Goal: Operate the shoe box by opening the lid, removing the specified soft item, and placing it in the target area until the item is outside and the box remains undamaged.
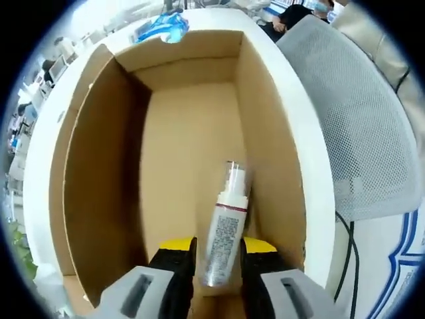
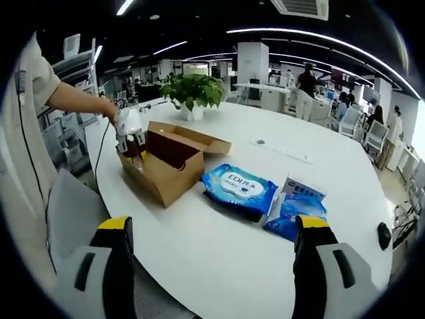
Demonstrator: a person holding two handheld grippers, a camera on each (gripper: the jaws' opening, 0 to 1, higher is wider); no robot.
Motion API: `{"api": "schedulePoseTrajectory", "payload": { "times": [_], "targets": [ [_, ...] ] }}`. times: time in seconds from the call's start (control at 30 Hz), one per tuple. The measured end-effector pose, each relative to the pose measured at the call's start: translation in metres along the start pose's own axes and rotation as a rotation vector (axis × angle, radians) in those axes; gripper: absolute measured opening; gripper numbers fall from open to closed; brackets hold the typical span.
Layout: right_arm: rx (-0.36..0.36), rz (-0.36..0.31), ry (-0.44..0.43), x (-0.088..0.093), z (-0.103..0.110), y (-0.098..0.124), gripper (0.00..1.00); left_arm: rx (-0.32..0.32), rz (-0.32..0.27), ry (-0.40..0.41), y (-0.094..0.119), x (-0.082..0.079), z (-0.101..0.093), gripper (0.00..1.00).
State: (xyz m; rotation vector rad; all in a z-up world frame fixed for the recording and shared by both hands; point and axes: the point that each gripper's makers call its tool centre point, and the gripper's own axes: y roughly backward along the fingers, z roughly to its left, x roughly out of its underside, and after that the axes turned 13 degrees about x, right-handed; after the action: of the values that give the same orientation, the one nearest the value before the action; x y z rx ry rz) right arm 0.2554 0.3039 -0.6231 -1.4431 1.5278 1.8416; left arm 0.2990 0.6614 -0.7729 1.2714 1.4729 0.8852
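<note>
An open brown cardboard shoe box (image 1: 99, 166) stands on a white table, its lid (image 2: 199, 139) folded back. A white pump bottle (image 1: 226, 226) with a clear cap and red-printed label sits between the jaws of my left gripper (image 1: 219, 272), which is shut on it low inside the box near the right wall. In the right gripper view, that left gripper (image 2: 129, 126) reaches into the box's (image 2: 166, 169) left end. My right gripper (image 2: 212, 252) hangs wide open over the near table, holding nothing. A soft blue wipes pack (image 2: 239, 189) lies on the table right of the box.
A blue-and-white packet (image 2: 299, 199) lies beside the wipes pack. Beyond the box's far end I see a blue pack (image 1: 165, 26). A potted plant (image 2: 192, 93) stands behind the box. A grey mesh chair (image 1: 358, 119) is close to the table's edge. A person's arm (image 2: 73, 100) holds the left gripper.
</note>
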Motion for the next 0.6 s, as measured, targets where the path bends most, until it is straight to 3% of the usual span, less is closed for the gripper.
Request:
{"api": "schedulePoseTrajectory", "payload": {
  "times": [0.27, 0.6],
  "targets": [
    [-0.001, 0.001, 0.002, 0.002, -0.001, -0.001, 0.96, -0.031, -0.001, 0.013, -0.006, -0.001, 0.004, 0.21],
    [0.007, -0.025, -0.008, -0.003, -0.003, 0.004, 0.96, -0.067, -0.036, 0.084, -0.010, -0.005, 0.011, 0.20]
  ]
}}
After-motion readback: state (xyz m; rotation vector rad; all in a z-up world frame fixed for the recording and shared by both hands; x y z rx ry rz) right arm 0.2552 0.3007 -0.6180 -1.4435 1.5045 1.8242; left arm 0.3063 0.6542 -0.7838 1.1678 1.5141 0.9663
